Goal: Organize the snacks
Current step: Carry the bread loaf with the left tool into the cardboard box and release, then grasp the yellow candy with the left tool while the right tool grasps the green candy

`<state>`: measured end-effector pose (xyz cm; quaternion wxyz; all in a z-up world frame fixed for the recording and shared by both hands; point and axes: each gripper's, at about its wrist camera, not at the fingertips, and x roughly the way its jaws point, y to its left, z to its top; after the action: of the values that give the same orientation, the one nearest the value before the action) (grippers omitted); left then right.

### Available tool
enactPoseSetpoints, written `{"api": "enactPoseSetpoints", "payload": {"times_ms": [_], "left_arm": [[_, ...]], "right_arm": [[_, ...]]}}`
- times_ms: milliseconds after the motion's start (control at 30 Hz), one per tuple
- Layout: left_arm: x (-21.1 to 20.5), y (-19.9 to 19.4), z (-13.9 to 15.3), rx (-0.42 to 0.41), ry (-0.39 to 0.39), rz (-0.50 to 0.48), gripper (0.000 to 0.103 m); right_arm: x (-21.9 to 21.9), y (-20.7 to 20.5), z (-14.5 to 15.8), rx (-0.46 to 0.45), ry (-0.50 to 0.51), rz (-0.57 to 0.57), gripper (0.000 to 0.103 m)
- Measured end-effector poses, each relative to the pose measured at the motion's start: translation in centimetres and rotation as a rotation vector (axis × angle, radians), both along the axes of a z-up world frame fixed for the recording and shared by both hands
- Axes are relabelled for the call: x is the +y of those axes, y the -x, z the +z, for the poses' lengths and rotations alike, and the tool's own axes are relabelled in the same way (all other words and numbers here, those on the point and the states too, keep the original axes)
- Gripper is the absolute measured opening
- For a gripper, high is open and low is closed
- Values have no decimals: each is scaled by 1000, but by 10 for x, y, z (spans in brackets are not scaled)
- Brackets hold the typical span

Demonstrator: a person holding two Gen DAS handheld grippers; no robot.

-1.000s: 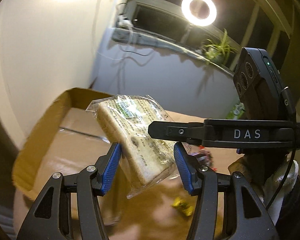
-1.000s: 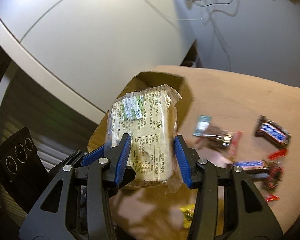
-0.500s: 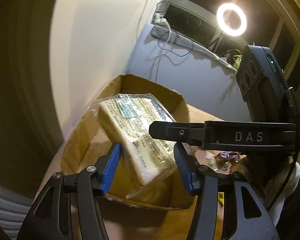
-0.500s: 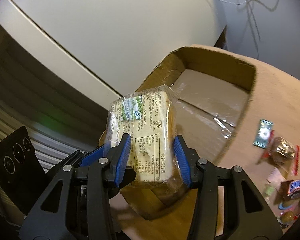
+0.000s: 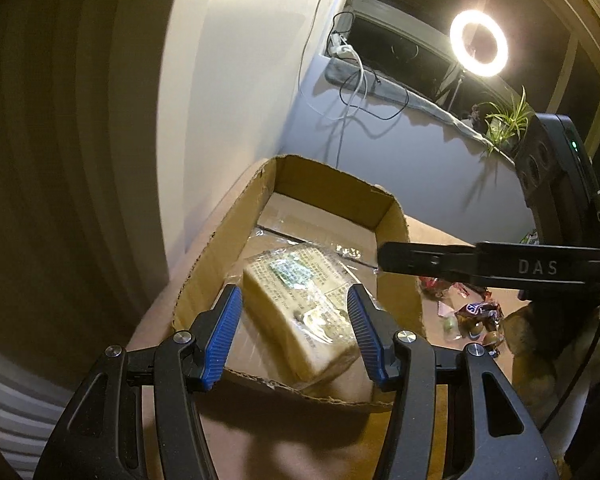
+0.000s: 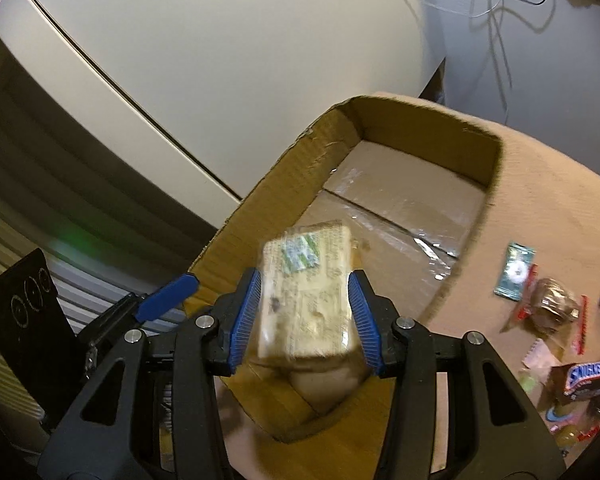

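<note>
My right hand-held gripper (image 6: 305,280) is clamped on the bread pack (image 6: 306,312) over the near end of the box (image 6: 428,128), my left hand-held gripper (image 5: 294,308) is apart, and I think the soft pack could slip or hit the box's edge.

Your left wrist camera looks forward and steeply down between its fingers, close over the near end of the cardboard box (image 5: 324,184), toward the far window wall and ring light (image 5: 479,43). Your right wrist camera, equally close, tilts down over the same box (image 6: 428,128). Both share the box and the wrapped bread (image 5: 300,312).
</note>
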<state>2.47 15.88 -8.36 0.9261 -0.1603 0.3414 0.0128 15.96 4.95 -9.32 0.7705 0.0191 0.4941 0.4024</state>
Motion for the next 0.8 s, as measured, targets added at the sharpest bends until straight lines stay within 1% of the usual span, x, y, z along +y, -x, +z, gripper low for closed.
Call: {"api": "enactPoseSetpoints", "payload": {"times_ms": [133, 200, 267, 333, 400, 467, 533, 567, 667, 800], "left_arm": [[-10, 4, 3, -20, 0, -12, 55], [-20, 7, 5, -31, -12, -27, 55], [-30, 8, 6, -34, -23, -47, 56], [-42, 9, 7, -35, -29, -74, 57], [-55, 9, 9, -36, -37, -101, 63], [-67, 11, 10, -36, -43, -128, 64], [-79, 12, 9, -32, -37, -153, 64], [-85, 12, 8, -27, -29, -166, 64], [-105, 12, 1, -11, -16, -213, 64], [-128, 13, -9, 18, -25, -264, 64]], "right_arm": [[-27, 5, 6, -24, -1, -26, 49], [-44, 8, 9, -41, 1, -45, 50], [-65, 11, 11, -55, 3, -73, 53], [-84, 15, 14, -66, 4, -102, 61], [-105, 18, 17, -89, 12, -133, 62], [-125, 22, 19, -117, 29, -161, 63], [-144, 28, 19, -148, 51, -189, 70], [-153, 31, 19, -163, 62, -203, 71], [-180, 42, 15, -193, 99, -243, 72], [-218, 55, 3, -217, 163, -299, 72]]}}
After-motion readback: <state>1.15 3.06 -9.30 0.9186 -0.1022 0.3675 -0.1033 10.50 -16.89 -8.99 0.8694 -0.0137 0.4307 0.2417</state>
